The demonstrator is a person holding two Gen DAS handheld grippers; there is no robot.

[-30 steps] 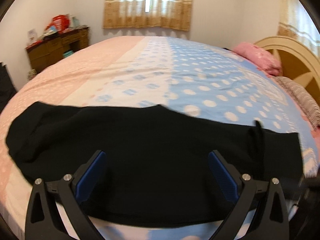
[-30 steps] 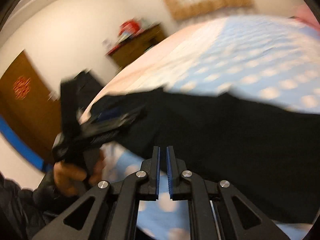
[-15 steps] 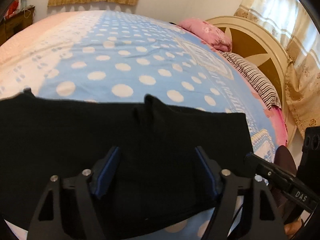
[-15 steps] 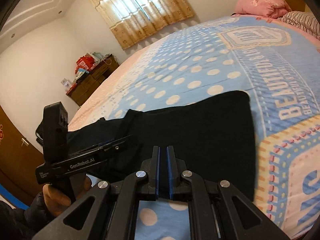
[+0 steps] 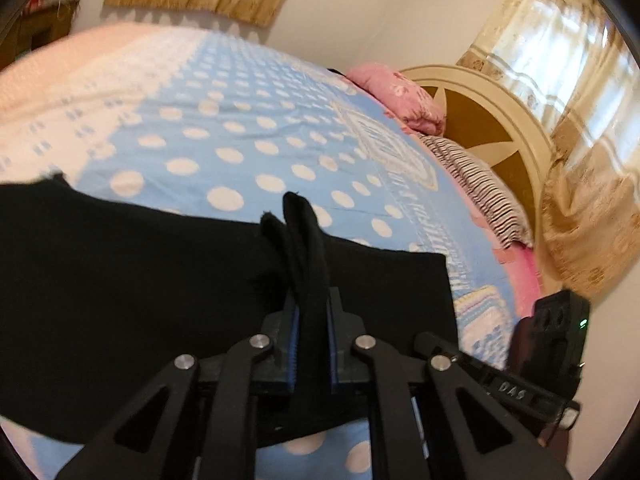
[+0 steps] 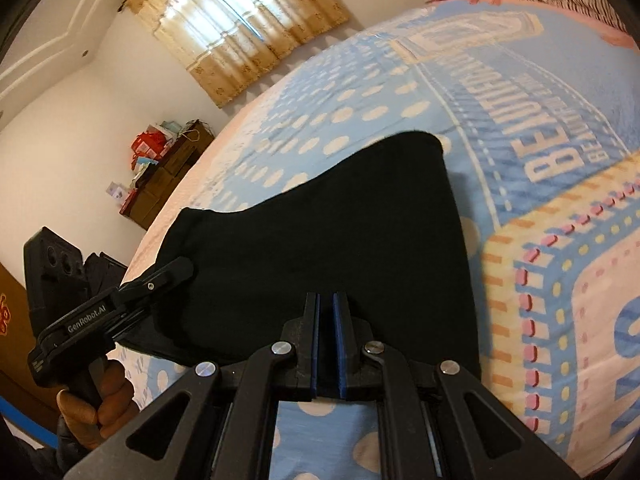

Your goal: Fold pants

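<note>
The black pants point(image 5: 140, 288) lie spread across the near edge of a blue polka-dot bedspread point(image 5: 240, 140). My left gripper point(image 5: 311, 312) is shut on a raised ridge of the pants fabric that sticks up between its blue pads. In the right wrist view the pants point(image 6: 340, 240) lie flat with a straight right edge. My right gripper point(image 6: 326, 312) is shut, its tips over the near edge of the pants; no fabric shows between them. The left gripper point(image 6: 168, 276) shows at the left of that view, held by a hand.
A pink pillow point(image 5: 396, 96), a striped pillow point(image 5: 480, 196) and a cream headboard point(image 5: 480, 120) are at the bed's right end. A wooden cabinet point(image 6: 160, 184) with red items stands by the far wall. Curtained windows point(image 6: 240, 20) are behind the bed.
My left gripper closed from wide open onto a fold of the pants, pinching it up. My right gripper moved closer to the pants' near edge and stayed shut.
</note>
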